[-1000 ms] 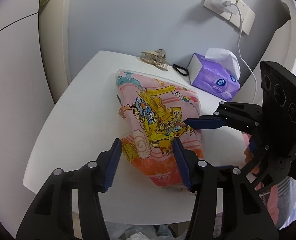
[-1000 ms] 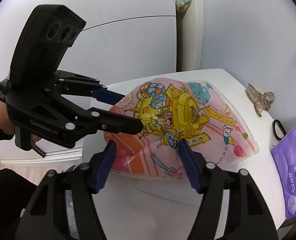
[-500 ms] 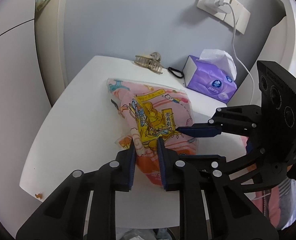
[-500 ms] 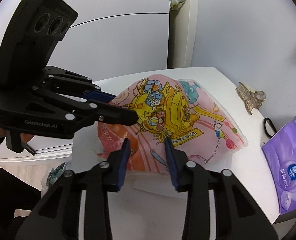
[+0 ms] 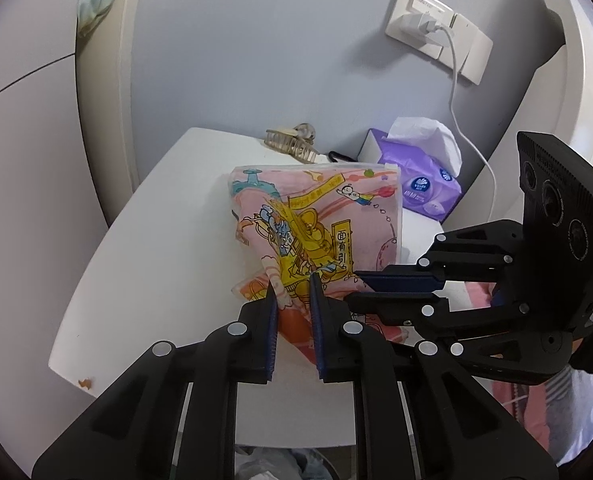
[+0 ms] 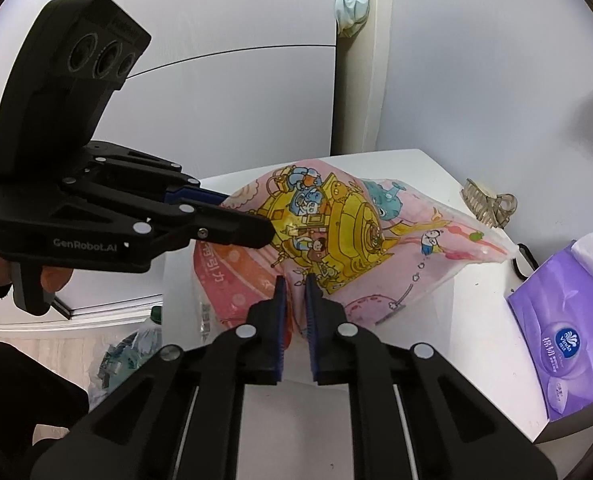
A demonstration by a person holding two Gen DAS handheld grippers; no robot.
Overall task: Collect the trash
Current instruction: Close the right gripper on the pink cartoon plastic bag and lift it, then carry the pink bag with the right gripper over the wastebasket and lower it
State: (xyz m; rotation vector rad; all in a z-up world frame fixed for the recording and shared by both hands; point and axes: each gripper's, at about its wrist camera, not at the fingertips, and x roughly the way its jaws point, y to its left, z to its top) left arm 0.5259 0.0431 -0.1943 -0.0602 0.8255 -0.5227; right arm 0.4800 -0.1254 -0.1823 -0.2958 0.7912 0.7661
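The pink cartoon-printed bag (image 5: 316, 236) on the white table (image 5: 148, 264) is now pinched by both the left gripper (image 5: 292, 286) and the right gripper (image 6: 295, 280), whose jaws have just been closing onto it, so it is judged ready to be lifted away as trash.

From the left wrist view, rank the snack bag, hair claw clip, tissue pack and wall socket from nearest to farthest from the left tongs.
1. Snack bag: pinched in the left tongs, centre of the white table.
2. Hair claw clip: behind the bag, at the table's back edge.
3. Tissue pack: back right; its gap to the clip is too close to call.
4. Wall socket: high on the wall, upper right.
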